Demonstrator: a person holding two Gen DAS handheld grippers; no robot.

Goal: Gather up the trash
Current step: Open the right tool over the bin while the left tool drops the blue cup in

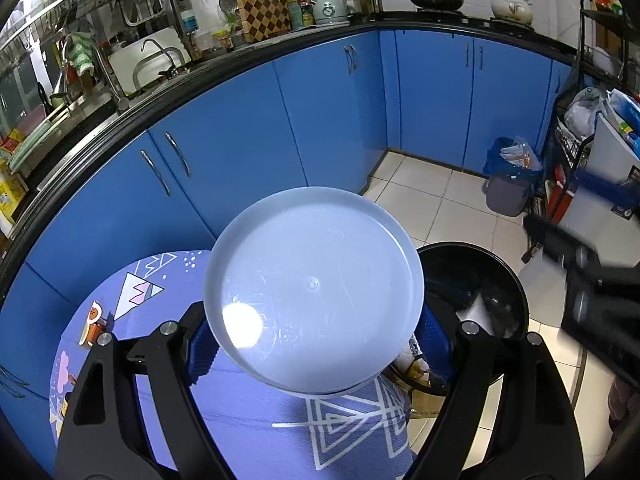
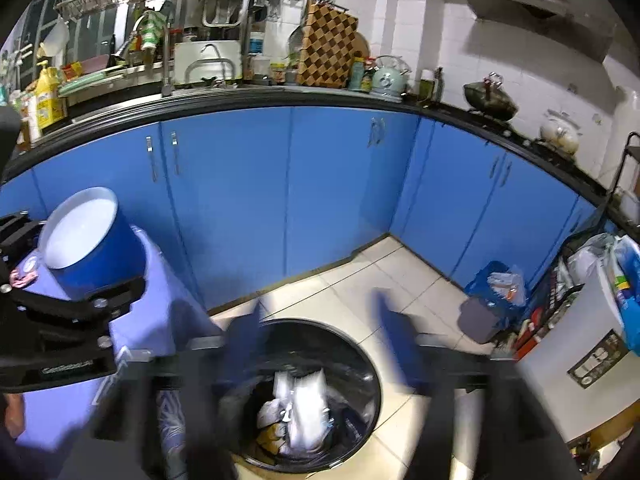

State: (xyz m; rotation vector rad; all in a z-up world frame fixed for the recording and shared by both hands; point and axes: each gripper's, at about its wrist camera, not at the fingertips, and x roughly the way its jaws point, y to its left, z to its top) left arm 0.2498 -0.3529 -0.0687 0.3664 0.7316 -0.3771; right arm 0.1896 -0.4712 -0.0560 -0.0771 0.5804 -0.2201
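Left gripper (image 1: 316, 344) holds a blue bowl (image 1: 314, 288) with a white inside, jaws clamped on its outer wall from both sides; the blue pads press the bowl's left and right flanks at lower centre of the left wrist view. The bowl is tilted, mouth facing the camera, inside bare apart from a light glare at its lower left. In the right wrist view the same bowl (image 2: 92, 240) sits at the left edge of the frame, gripped by the black frame of the left gripper (image 2: 72, 308), above the desk.

The desk (image 1: 160, 320) has a purple patterned cloth and fills the lower left of the left wrist view.

Right gripper (image 2: 320, 340): jaws wide, nothing between them, both blue fingers (image 2: 394, 332) motion-blurred. It hangs over the black bin (image 2: 360, 356) at bottom centre of the right wrist view. In the left wrist view the right gripper (image 1: 592, 216) is a blurred shape at the right edge.

Trash (image 2: 306, 412) lies inside the black bin: white crumpled wrappers and paper, some yellowish bits under them. From the left wrist the black bin (image 1: 508, 288) shows right of the bowl, partly hidden by it, white scrap inside.

A second small grey bin (image 2: 480, 318) with a blue liner stands on the tiled floor (image 2: 400, 272) at right, by the blue cabinets (image 2: 240, 184).
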